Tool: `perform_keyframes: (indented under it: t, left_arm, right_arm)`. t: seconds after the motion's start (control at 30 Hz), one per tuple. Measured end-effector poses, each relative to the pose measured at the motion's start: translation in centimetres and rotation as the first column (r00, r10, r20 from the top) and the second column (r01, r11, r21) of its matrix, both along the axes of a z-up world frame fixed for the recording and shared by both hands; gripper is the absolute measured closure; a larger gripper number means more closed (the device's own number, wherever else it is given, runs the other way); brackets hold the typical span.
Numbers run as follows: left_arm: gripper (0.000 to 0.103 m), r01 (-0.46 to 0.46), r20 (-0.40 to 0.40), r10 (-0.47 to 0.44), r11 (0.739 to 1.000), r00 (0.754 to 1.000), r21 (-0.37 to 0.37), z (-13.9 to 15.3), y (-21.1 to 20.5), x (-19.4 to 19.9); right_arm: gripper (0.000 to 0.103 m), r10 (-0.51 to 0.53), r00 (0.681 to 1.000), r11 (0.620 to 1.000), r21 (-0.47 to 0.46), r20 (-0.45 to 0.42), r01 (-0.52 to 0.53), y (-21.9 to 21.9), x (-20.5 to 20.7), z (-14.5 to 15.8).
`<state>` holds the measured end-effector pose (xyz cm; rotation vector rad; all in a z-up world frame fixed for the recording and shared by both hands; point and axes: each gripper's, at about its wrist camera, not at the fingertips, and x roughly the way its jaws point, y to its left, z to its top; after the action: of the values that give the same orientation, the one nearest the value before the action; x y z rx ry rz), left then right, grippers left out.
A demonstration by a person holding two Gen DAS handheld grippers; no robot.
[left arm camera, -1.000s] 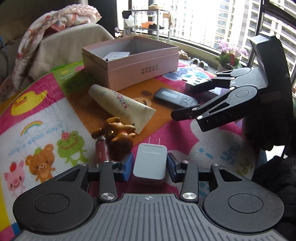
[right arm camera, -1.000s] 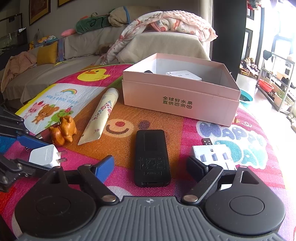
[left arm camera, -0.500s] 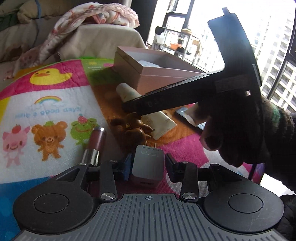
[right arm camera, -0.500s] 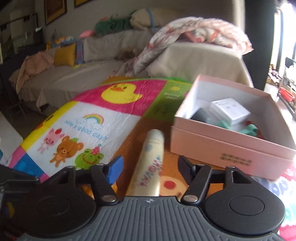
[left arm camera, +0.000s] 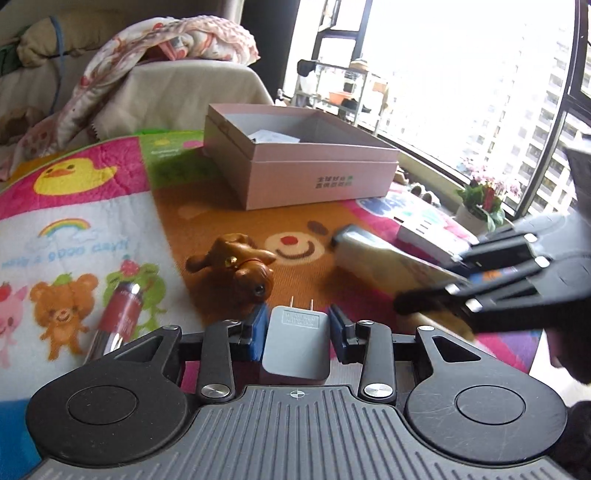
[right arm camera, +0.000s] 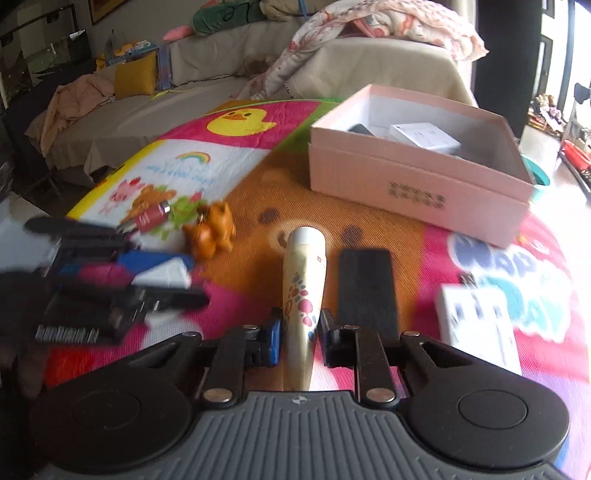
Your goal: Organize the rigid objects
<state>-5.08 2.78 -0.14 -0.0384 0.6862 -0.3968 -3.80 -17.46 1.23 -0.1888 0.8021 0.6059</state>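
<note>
My left gripper (left arm camera: 297, 325) is shut on a white plug adapter (left arm camera: 297, 341), held low over the mat. My right gripper (right arm camera: 299, 328) is shut on a cream tube (right arm camera: 303, 288) with a floral print; it also shows at the right of the left wrist view (left arm camera: 384, 258). An open pink box (right arm camera: 413, 192) stands at the back of the mat (right arm camera: 236, 155), holding a white carton (right arm camera: 424, 136). A brown toy dog (left arm camera: 240, 264), a red lipstick (left arm camera: 120, 314), a black remote (right arm camera: 367, 284) and a white power strip (right arm camera: 476, 325) lie on the mat.
A sofa with a floral blanket (right arm camera: 369, 33) stands behind the mat. A window and a flower pot (left arm camera: 480, 206) are on the far right of the left wrist view. The left gripper shows blurred at the left of the right wrist view (right arm camera: 122, 280).
My right gripper swung left from the remote to the cream tube, closed on it and lifted it to the right. My left gripper kept its hold on the plug adapter and raised it slightly.
</note>
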Motion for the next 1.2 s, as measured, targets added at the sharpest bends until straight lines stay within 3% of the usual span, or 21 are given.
perform_keyframes:
  t: [0.2, 0.33, 0.4, 0.5, 0.67, 0.73, 0.8, 0.97, 1.07, 1.2]
  left_arm:
    - [0.064, 0.008, 0.009, -0.008, 0.998, 1.000, 0.056, 0.0, -1.6, 0.5]
    - [0.063, 0.012, 0.002, -0.012, 0.998, 1.000, 0.060, 0.0, -1.3, -0.2]
    - [0.063, 0.011, -0.002, -0.011, 0.998, 1.000, 0.061, 0.1, -1.2, -0.5]
    - [0.063, 0.006, -0.003, -0.006, 0.998, 1.000, 0.069, 0.1, -1.3, -0.6]
    - [0.062, 0.013, -0.017, -0.011, 0.996, 1.000, 0.093, 0.3, -1.8, -0.7]
    - [0.062, 0.013, -0.014, -0.012, 0.995, 1.000, 0.102, 0.3, -2.0, -0.9]
    - [0.062, 0.010, -0.010, -0.009, 0.995, 1.000, 0.102, 0.2, -2.0, -1.0]
    - [0.065, 0.013, 0.004, -0.014, 0.992, 1.000, 0.122, 0.2, -2.1, -1.4]
    - [0.065, 0.032, 0.000, -0.032, 0.995, 0.999, 0.090, 0.3, -1.8, -1.8]
    - [0.065, 0.037, 0.018, -0.038, 0.995, 0.999, 0.090, 0.0, -1.8, -2.0]
  right_arm:
    - [0.080, -0.006, 0.999, 1.000, -0.010, 0.045, 0.007, -0.8, -1.4, -0.3]
    - [0.054, -0.018, 0.991, 0.999, -0.044, 0.133, 0.024, 0.3, -1.1, -0.3]
    - [0.048, -0.009, 0.977, 0.995, -0.094, 0.212, 0.029, 1.1, -1.4, -0.5]
    - [0.047, 0.017, 0.963, 0.989, -0.144, 0.268, 0.023, 1.7, -1.6, -1.0]
    - [0.049, -0.002, 0.974, 0.997, -0.078, 0.226, 0.020, 0.6, -1.8, -1.0]
    - [0.057, -0.011, 0.980, 0.999, -0.045, 0.197, 0.020, 0.1, -1.7, -0.9]
    - [0.059, -0.015, 0.981, 0.999, -0.037, 0.192, 0.022, -0.1, -1.8, -0.9]
    - [0.059, -0.010, 0.982, 1.000, -0.017, 0.186, 0.013, 0.0, -1.7, -1.0]
    - [0.059, -0.013, 0.984, 1.000, -0.003, 0.178, 0.014, -0.2, -1.7, -0.7]
    - [0.052, -0.098, 0.959, 0.995, 0.021, 0.265, 0.096, -2.0, -1.9, 0.6]
